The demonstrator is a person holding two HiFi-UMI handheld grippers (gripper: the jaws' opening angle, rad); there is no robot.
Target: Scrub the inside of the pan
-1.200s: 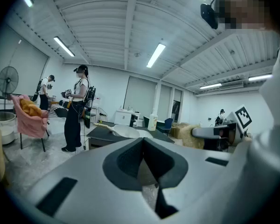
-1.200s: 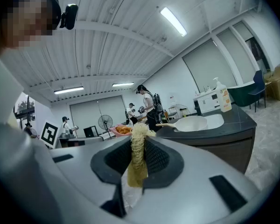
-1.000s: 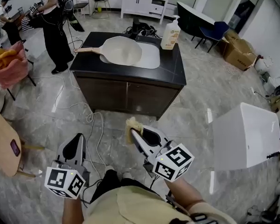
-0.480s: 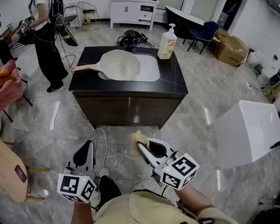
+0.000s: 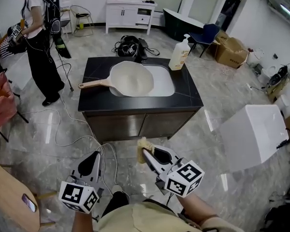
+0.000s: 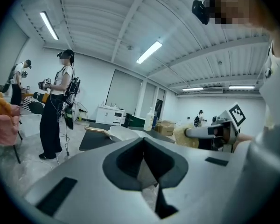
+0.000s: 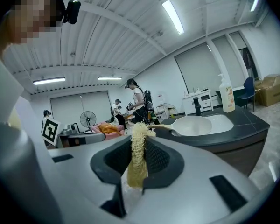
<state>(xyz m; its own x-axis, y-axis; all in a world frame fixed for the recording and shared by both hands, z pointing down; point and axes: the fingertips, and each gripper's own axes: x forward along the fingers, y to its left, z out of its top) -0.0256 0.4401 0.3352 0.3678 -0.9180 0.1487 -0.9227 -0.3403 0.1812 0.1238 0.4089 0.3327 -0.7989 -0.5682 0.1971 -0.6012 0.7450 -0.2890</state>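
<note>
While left gripper (image 6: pixel 143 143) is closed empty, right gripper (image 7: pixel 136 146) pinching scrubber (image 7: pixel 140 130)

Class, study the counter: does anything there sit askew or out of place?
The pan sits askew: it straddles the sink's left rim, with its handle out over the counter. Otherwise nothing stands out.

Low in the head view, the left gripper (image 5: pixel 94 155) sits at 7 o'clock, aimed toward 1 o'clock, its jaws pressed flat together. The right gripper (image 5: pixel 145 152) sits at 5 o'clock, aimed toward 11 o'clock, clamped on a yellow scrubber (image 7: pixel 137 158).
</note>
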